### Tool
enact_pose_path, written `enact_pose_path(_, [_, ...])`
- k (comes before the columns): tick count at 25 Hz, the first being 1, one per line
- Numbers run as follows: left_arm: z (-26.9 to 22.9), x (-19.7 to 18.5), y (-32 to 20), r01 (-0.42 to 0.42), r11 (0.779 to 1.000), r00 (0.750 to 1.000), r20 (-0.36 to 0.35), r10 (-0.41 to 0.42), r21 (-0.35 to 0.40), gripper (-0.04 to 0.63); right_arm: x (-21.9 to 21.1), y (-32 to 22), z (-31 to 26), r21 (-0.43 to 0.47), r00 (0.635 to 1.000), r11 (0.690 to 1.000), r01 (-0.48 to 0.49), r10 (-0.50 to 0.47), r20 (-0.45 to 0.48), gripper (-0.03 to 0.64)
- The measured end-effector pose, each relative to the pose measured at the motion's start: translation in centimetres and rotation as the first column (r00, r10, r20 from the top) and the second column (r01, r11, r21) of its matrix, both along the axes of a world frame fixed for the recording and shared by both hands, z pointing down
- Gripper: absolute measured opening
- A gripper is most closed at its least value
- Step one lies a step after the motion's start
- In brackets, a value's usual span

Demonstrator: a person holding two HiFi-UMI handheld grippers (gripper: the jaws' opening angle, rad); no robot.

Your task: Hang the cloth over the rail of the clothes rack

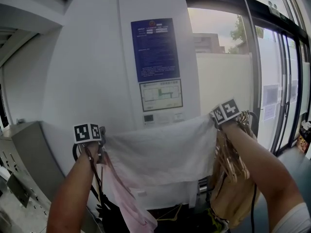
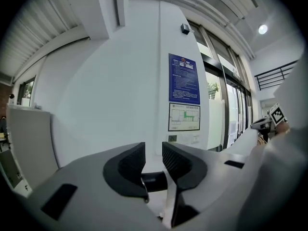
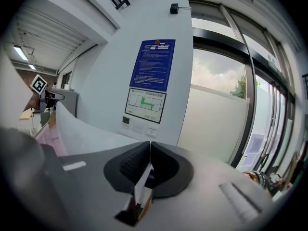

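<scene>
- Both bare forearms reach up and forward in the head view. The left gripper (image 1: 99,141) is lower at the left, and the right gripper (image 1: 217,119) is higher at the right.
- The 2 grippers are well apart. The cloth (image 1: 160,152) is stretched between them, its top edge sagging a little in the middle.
- Left gripper (image 2: 154,165): its 2 ribbed black jaws stand a narrow gap apart, with the wall visible through the gap. A thin white strip lies low against the inner face of 1 jaw and is not pinched. The cloth (image 2: 281,172) runs off to the right toward the other gripper.
- Right gripper (image 3: 150,161): its jaws are pressed together on a white fold of the cloth (image 3: 86,134), which pokes out below them.
- The cloth is thin, plain white and roughly rectangular, and hangs flat in front of the wall. The rail cannot be made out behind it.
- A pink garment (image 1: 127,198) hangs below the left gripper.
- Tan garments on wire hangers (image 1: 232,176) crowd under the right forearm.
- On the white wall (image 1: 92,72) behind are a blue notice (image 1: 154,49) and a floor plan (image 1: 161,95). Glass doors (image 1: 284,81) stand to the right.
</scene>
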State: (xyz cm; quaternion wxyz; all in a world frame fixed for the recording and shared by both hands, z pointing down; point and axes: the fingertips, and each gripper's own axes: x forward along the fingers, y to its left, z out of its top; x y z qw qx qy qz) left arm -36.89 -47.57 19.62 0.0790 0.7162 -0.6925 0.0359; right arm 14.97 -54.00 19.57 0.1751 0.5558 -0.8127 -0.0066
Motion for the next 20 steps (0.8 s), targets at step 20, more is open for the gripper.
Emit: enact_pose_path(20, [-1.3, 6.0, 6.1, -0.102, 0.973, 0.994, 0.064, 0.091, 0.206, 0.098, -3.7, 8.3, -1.0, 0.217, 0.986, 0.97, 0.105, -0.13, 0.103, 0.067])
